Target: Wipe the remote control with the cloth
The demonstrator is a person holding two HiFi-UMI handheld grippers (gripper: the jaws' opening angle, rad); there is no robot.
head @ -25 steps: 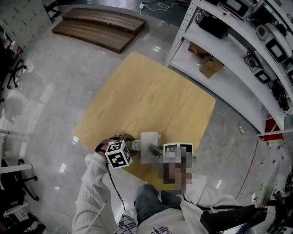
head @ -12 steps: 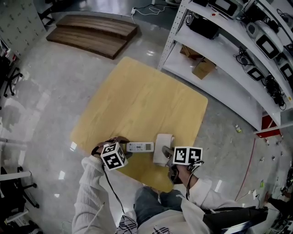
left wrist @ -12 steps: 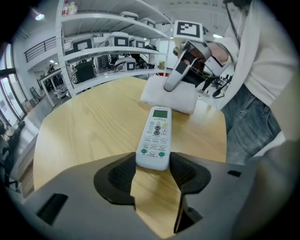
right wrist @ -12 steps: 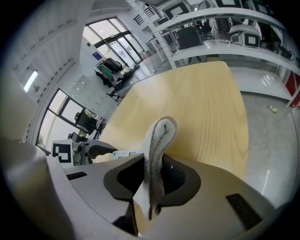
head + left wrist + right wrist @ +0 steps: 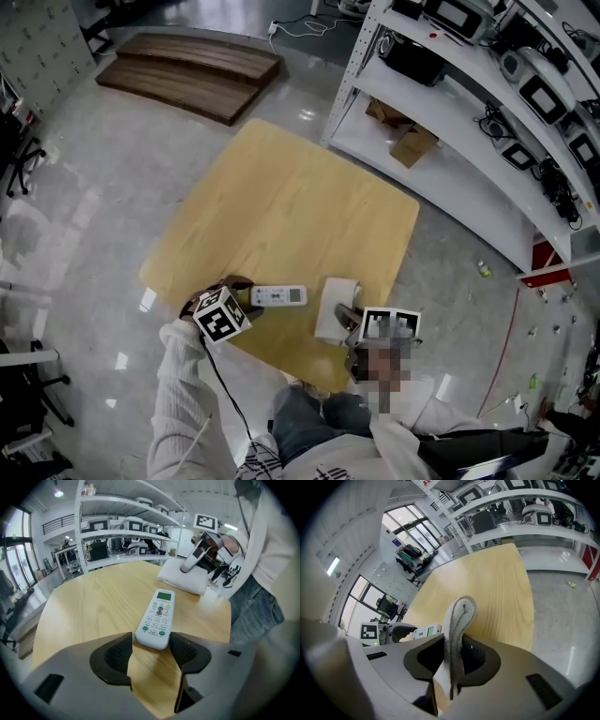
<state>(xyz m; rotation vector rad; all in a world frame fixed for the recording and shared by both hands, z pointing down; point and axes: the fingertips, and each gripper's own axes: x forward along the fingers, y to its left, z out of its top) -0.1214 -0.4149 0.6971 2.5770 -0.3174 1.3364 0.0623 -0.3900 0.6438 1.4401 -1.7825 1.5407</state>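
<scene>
Overhead, at the far left edge, a dark office chair [image 5: 21, 150] stood on the grey floor [image 5: 94, 206]. Past it, near the top, two dark wooden boards [image 5: 187, 58] lay stacked, well apart from the light wooden surface [image 5: 281, 197]. Most of that surface was bare, and the task's things all sat close to its near edge with nothing else around them.

The left gripper [image 5: 151, 645], carried by a hand in a white sleeve [image 5: 183, 394], pointed down at the surface. Its jaws stood wide, clamped on the near end of the remote control [image 5: 277, 296], with the pads pressing on its two lower corners. The remote control lay flat with its buttons up and its small screen end toward the cloth [image 5: 335, 314]. A strip of bare wood showed between the two.

The white cloth rested on the surface, folded. The right gripper [image 5: 454, 656] had its jaws closed on the folded edge, which stood up between the pads.

Further right, white metal shelving [image 5: 459, 187] stood just beside the surface's far right corner. On its lower shelf sat an open cardboard box [image 5: 410, 143], but what was inside could not be made out. The upper shelves carried dark devices [image 5: 548, 94] and cables.
</scene>
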